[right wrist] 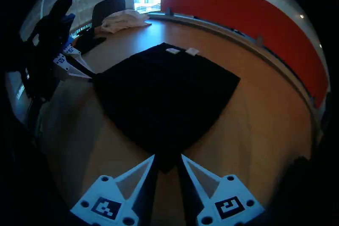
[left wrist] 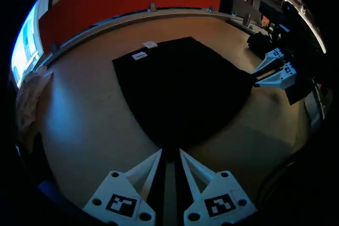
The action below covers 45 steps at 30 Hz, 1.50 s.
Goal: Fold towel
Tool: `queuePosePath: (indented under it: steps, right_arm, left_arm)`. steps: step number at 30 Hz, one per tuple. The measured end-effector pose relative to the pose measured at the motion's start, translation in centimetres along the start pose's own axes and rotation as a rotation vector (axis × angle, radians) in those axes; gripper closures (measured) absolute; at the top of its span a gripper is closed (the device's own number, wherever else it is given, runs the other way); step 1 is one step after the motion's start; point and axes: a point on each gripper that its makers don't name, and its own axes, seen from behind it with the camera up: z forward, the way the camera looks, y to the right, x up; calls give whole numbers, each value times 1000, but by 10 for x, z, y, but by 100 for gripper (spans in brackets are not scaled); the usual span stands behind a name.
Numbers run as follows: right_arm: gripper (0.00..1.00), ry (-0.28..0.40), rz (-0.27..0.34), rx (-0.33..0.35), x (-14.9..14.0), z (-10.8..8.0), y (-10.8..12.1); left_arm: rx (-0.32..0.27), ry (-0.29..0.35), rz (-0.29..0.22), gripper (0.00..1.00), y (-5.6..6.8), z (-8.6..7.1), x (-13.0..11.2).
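Towel (left wrist: pixel 178 94) is lying flat, looking soft, light and limp; corners are offering the best hold; left gripper (left wrist: pixel 170 152) and right gripper (right wrist: pixel 168 158) are narrowly straddling one each; whether they are pinching, I cannot tell.

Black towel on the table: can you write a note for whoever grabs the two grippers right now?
Left gripper: one corner of the flat black cloth towel lies between its fingers; I cannot tell if they pinch it.
Right gripper: the same at the next corner.
Towel: spread flat on the light wooden table.
Done: no fold yet.
Left: probably pinch both corners, lift, and carry them over to the far edge.
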Motion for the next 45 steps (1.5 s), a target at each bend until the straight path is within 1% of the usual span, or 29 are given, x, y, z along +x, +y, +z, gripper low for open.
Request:
queuePosePath:
  steps: [9,18,23,29,38,45]
  right_arm:
    - [70,28,6,-1,10,-9,2]
    - [70,70,6,1,27,-24,1]
    - [70,84,-1,-2,34,-33,1]
    - [70,94,-10,-2,42,-44,0]
    - [70,111,-14,5,56,-66,-3]
    - [70,113,-23,9,62,-84,-5]
  left_arm:
    - [5,16,-17,87,0,-8,9]
    - [19,36,-44,87,-3,-24,21]
    - [22,47,-58,87,-3,-34,28]
    - [25,57,-70,87,0,-45,36]
    - [21,67,-85,87,3,-63,45]
    - [10,74,-95,87,10,-78,53]
